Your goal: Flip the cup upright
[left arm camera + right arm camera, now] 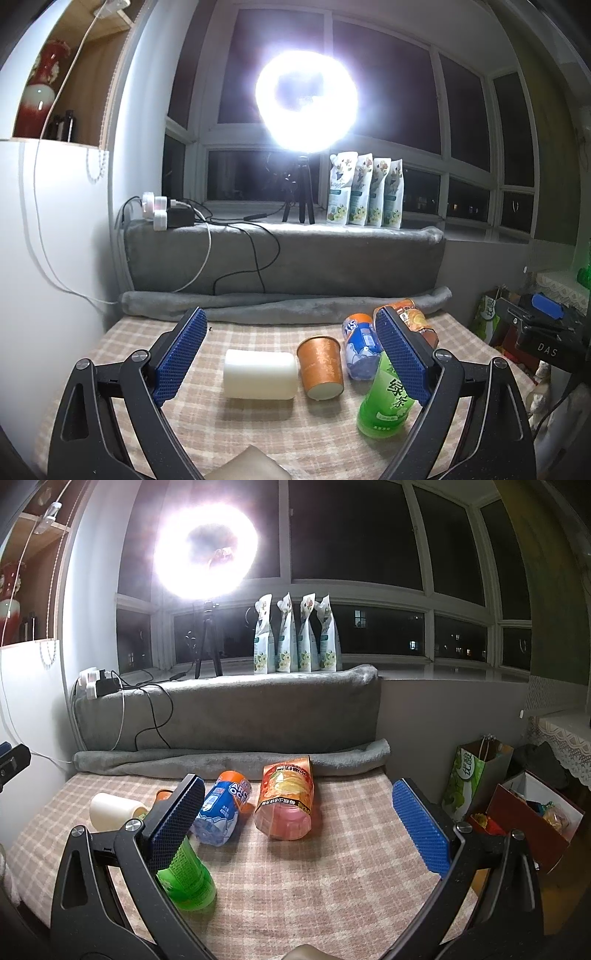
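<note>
Pre-grasp: left gripper (291, 354) and right gripper (299, 819) both open, empty; orange cup (320, 368) lies on its side, next needs approach and side grip.

checked tablecloth (258, 435) w/ white roll (260, 373), orange cup (320, 367), 3 bottles.

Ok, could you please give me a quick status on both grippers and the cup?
Left gripper and right gripper open, empty. Orange cup on its side, untouched. White roll and blue bottle flank it closely.
</note>
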Available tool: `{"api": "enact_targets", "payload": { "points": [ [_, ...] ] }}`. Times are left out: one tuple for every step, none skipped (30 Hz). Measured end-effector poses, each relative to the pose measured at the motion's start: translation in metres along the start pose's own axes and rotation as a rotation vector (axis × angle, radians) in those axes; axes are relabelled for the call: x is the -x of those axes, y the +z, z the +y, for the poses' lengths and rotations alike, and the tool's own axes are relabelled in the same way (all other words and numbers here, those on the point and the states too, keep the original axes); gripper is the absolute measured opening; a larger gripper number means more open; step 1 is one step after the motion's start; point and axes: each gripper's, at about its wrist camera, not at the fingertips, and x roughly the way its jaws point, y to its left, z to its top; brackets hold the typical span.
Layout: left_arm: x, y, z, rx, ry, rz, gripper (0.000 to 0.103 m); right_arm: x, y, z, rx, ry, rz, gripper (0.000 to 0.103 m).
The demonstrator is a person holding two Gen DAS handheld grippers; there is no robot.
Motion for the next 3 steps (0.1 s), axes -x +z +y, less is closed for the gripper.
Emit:
{"api": "enact_targets", "payload": {
  "points": [
    [0.0002,-0.0002,-0.0005,-0.006,0.001,-0.001,0.093,0.0004,-0.0009,-0.0003,0.002,0.001,0.002,0.103],
    [0.0006,-0.0001,-0.0011,-0.012,0.004,-0.006,0.093,0.0,-0.0024,-0.0008,0.005,0.002,0.004,0.103],
    [0.0009,0.0,-0.001,-0.015,0.007,-0.01,0.093,0.0,-0.0024,-0.0008,0.005,0.002,0.004,0.103]
  ]
}}
